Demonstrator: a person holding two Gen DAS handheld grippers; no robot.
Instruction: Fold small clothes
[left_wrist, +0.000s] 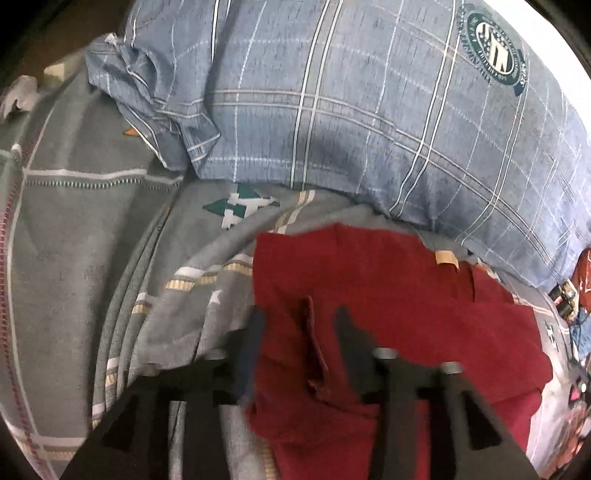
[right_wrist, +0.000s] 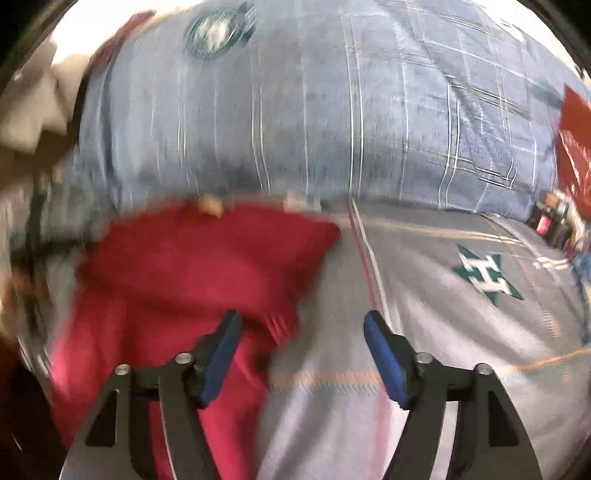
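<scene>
We see a small dark red garment (left_wrist: 388, 280) lying partly folded and rumpled on the grey patterned bedspread (left_wrist: 74, 229), perhaps shorts; one raised fold runs down its middle.

I am looking at my right gripper (right_wrist: 303, 328): black angular arms, silver screw heads behind the fingers, blue pads (right_wrist: 384, 358) lining the inner faces. My left gripper (left_wrist: 299, 325) is showing the same black frame and screws; its pads seem blue, though blurred.
</scene>
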